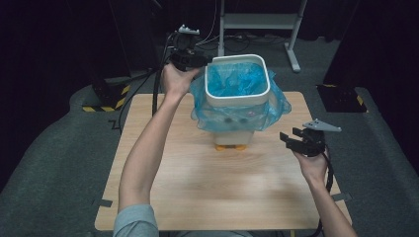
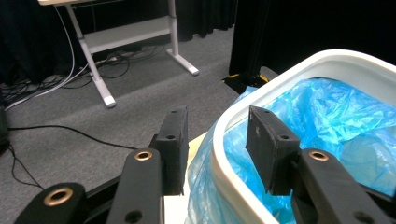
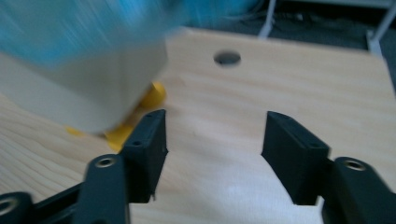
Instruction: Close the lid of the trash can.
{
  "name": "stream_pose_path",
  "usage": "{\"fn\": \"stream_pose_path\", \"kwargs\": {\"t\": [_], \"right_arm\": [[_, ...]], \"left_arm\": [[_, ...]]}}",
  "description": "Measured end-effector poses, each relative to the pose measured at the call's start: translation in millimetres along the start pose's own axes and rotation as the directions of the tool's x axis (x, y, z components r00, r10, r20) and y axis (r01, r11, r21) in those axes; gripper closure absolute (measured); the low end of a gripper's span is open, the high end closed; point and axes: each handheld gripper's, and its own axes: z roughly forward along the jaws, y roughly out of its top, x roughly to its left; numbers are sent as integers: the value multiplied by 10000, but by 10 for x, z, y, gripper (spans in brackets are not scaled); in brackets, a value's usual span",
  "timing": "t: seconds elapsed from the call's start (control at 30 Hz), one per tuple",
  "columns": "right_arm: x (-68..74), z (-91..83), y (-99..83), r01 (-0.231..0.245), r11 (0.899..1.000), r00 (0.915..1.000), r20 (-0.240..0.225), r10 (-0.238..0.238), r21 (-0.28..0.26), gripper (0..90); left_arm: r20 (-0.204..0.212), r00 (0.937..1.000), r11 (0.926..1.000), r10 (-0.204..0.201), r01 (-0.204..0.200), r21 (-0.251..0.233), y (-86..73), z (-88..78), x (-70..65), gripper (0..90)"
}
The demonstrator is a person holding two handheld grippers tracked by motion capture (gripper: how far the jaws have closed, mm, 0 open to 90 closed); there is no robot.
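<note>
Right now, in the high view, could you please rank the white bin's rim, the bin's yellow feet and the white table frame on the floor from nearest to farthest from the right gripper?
1. Yellow feet, left of the right gripper, under the bin.
2. White bin's rim, farther up and left.
3. White table frame, on the floor beyond the table.

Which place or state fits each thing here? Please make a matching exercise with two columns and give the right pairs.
Things:
1. left gripper
2. right gripper
3. blue bag
4. white bin

Places or states:
a. lines the bin, its edge folded out over the rim
b. open, away from the bin, above the table
c. stands on yellow feet on the table
d. one jaw inside the bin's rim, one outside

Pairs: 1-d, 2-b, 3-a, 4-c
</note>
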Motion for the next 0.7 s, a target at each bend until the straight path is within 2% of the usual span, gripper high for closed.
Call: {"fn": "stream_pose_path", "kwargs": {"t": [0.1, 0.23, 0.53, 0.7], "right_arm": [[54, -148, 231, 304, 9980, 9987, -385, -326, -557, 569], [96, -244, 512, 373, 9958, 9962, -759, -436, -833, 581], [33, -273, 990, 125, 9938, 9953, -943, -230, -1105, 567], [31, -278, 1271, 98, 9904, 9943, -1037, -243, -1382, 593]], "left_arm": [[-98, 9999, 10000, 18, -19, -76, -16, -15, 14, 581], [-55, 10000, 9999, -69, 68, -115, -32, -22, 39, 583], [36, 10000, 10000, -44, 44, -47, -45, -26, 22, 585], [124, 9999, 10000, 17, -17, 38, -49, -15, 18, 607]]}}
